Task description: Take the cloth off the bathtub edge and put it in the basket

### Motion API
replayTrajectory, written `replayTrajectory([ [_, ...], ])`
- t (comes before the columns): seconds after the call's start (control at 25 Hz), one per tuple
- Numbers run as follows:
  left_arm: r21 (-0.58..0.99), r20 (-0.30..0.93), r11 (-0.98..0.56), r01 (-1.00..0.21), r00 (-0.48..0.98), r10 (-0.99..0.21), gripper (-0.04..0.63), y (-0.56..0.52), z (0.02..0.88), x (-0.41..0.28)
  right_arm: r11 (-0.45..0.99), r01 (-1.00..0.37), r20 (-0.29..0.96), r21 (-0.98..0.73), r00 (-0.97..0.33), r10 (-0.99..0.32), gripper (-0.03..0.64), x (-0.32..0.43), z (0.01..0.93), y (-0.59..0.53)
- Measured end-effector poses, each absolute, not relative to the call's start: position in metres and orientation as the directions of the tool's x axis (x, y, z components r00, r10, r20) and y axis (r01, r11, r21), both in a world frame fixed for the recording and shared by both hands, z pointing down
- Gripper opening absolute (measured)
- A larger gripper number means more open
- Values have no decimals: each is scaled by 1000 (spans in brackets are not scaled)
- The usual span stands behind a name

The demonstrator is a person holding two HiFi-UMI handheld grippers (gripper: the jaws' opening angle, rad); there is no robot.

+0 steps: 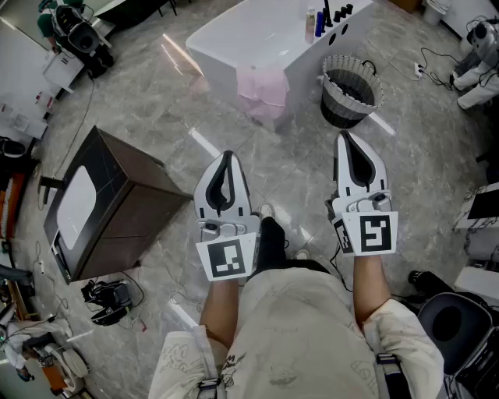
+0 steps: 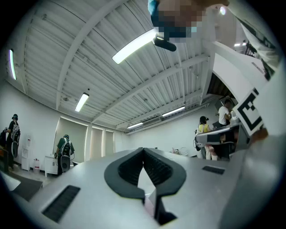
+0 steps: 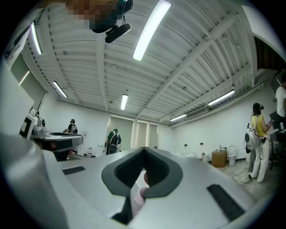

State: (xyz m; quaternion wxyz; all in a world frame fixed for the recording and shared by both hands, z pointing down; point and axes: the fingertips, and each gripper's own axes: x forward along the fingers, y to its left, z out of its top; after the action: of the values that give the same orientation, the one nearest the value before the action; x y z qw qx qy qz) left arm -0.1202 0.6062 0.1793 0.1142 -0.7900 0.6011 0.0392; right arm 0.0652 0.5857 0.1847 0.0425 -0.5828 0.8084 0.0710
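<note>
A pink cloth hangs over the near edge of a white bathtub at the top of the head view. A dark woven basket stands on the floor to the right of it. My left gripper and right gripper are held side by side well short of the tub, both shut with nothing in them. The left gripper view shows its jaws closed tip to tip against the ceiling. In the right gripper view the jaws are likewise closed on nothing.
A dark cabinet with a white top stands at the left. Bottles sit on the tub's right end. Cables and a socket strip lie at the right, a black chair at the lower right. Several people stand at the room's far walls.
</note>
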Motion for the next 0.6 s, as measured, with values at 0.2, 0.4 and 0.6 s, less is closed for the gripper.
replayTrajectory([
  [0.2,-134,-182,-254,-958,276,-944,3,593,184,-118,309,-948,-137,77,-317,-938,-12,65,189,574],
  [0.4,-134,-174,-257,-957,278,-945,3,575,189,-114,311,-949,-112,56,-316,-942,-11,69,198,556],
  [0.6,-122,-133,-255,-959,270,-954,3,548,203,-124,324,-946,-101,25,-325,-940,-11,56,210,529],
])
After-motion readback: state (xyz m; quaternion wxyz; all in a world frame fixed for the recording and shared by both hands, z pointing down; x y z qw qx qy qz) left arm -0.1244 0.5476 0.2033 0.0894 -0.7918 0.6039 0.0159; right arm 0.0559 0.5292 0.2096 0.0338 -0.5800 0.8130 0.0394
